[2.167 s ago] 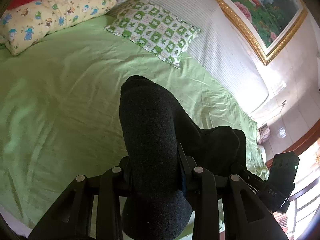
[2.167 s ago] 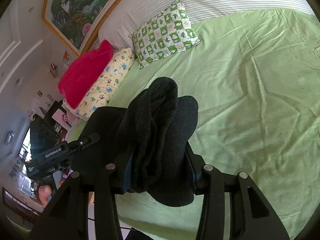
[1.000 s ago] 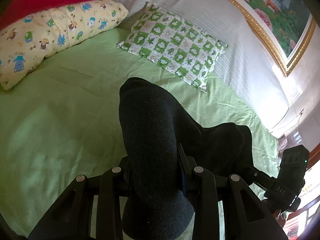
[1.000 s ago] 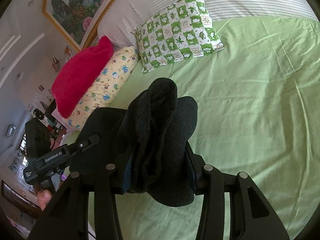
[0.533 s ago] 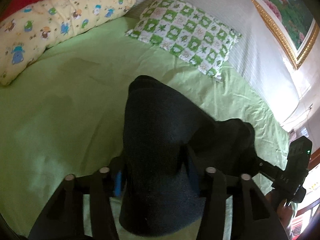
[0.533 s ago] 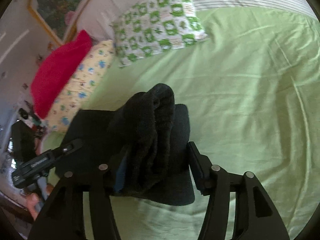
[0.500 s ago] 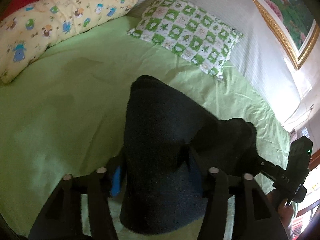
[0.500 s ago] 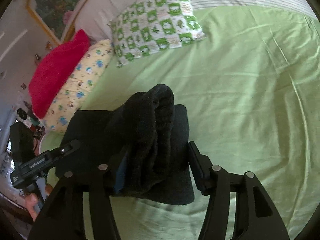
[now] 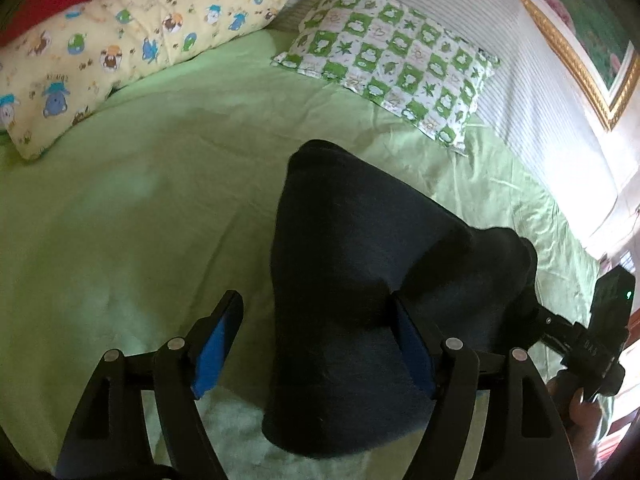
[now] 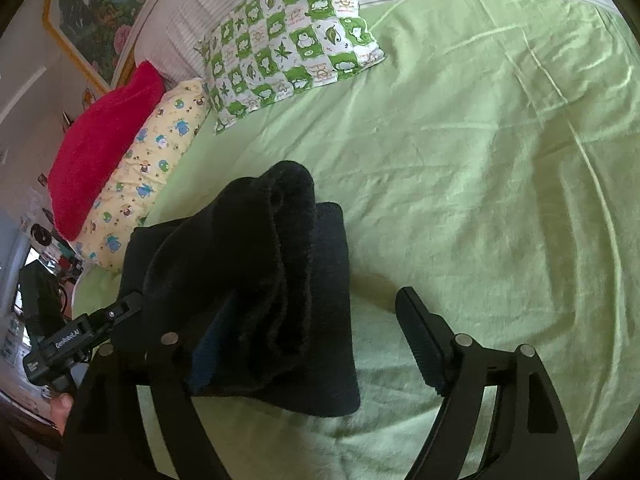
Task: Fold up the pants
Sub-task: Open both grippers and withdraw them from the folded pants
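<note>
Room, left wrist view: green bed sheet (image 9: 120, 208), 2 pillows (image 9: 392, 64) against a striped headboard.
Pants, left wrist view: dark pants (image 9: 352, 280) lie bunched on the sheet, between the fingers.
Left gripper: left gripper (image 9: 316, 340) jaws have just been opening; a gap shows at the blue pad on the picture's left, the other finger touches cloth, so the grip is released.
Meaning: probably this fold is set down.
Right wrist view, bed: same sheet (image 10: 480, 160), a red cushion (image 10: 100, 140) by the pillows.
Right gripper: right gripper (image 10: 316, 344) jaws have just been opening too; the pants (image 10: 256, 280) rest against the picture's left finger, clear of the other.
Pose: both grippers tilt down at the bed, side by side.
</note>
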Tool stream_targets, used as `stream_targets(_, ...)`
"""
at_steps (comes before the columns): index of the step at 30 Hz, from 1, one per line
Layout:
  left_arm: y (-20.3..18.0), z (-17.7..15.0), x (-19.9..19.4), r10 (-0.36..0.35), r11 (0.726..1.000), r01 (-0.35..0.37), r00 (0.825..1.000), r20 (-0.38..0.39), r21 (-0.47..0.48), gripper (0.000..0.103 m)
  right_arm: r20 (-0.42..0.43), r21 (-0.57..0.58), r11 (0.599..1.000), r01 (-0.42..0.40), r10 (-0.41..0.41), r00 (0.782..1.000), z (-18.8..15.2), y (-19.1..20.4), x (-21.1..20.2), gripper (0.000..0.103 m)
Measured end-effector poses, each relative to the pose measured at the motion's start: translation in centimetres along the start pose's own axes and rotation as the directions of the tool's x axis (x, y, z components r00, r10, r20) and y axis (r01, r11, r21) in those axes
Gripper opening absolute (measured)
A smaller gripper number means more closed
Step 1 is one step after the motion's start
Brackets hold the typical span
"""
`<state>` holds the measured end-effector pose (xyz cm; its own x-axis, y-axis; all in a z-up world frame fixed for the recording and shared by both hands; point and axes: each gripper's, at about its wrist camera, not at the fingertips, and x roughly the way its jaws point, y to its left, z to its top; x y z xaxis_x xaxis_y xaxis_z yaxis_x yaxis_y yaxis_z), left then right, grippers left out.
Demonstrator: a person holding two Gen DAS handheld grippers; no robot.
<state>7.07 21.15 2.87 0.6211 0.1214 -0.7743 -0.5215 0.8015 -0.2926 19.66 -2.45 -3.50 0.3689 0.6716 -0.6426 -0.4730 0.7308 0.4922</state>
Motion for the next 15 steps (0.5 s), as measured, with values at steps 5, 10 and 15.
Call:
stream_targets(5, -0.4, -0.8, -0.8, 0.018, 0.999, -0.017, 1.0, -0.013, 0.027, 0.081, 0.001, -0.012, 1.0, 0.021, -0.021, 1.0, -0.2, 0.6, -1.1, 0.082)
stream_targets(10, -0.8, -1.9, -2.0, 0.03, 0.998, -0.029, 0.999, -0.012, 0.061, 0.081, 0.003, -0.062, 0.996, 0.058, -0.058, 0.998, -0.5, 0.9, -2.4, 0.083)
stream_targets(15, -1.2, -3.2, -3.5, 0.076, 0.99, -0.076, 0.997, 0.004, 0.119, 0.082, 0.008, -0.106, 0.989, 0.1, -0.099, 0.995, -0.9, 1.2, -4.0, 0.084)
